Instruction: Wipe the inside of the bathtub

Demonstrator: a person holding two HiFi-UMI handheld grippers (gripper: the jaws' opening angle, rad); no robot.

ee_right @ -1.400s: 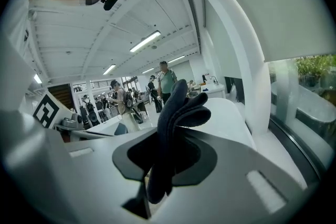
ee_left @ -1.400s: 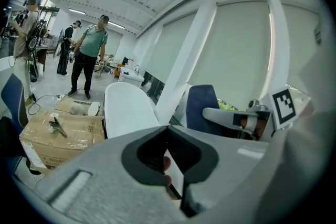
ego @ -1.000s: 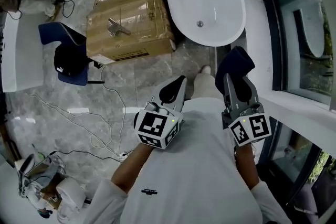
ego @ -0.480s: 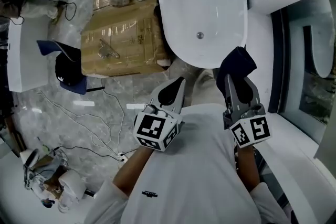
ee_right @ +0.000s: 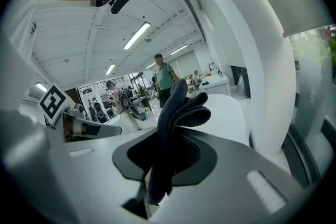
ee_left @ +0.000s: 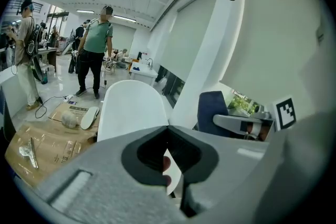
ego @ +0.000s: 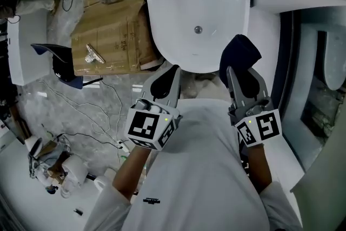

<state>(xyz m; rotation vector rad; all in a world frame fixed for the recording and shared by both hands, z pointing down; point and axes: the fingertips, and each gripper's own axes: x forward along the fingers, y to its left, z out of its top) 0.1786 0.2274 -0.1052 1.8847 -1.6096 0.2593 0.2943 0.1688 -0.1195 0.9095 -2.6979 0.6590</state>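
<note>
So the dark cloth (ego: pixel 237 54) is pinched tight in the right claw (ego: pixel 241 74), with a bunched wad sticking out past the tips. The left claw (ego: pixel 166 77) is closed up with nothing held in it. The bathtub (ego: pixel 178 8) is found straight ahead of both claws, rounded end nearest, its long axis running directly away from them. The drain (ego: pixel 198 30) sits just ahead of and between the two. The right claw looks closer to the rim, so reaching forward and down into the basin is probably what's called for next.

A flattened cardboard box (ego: pixel 111 24) carries what looks like a metal faucet (ego: pixel 93 54); cables (ego: pixel 120 143) trail nearby.
</note>
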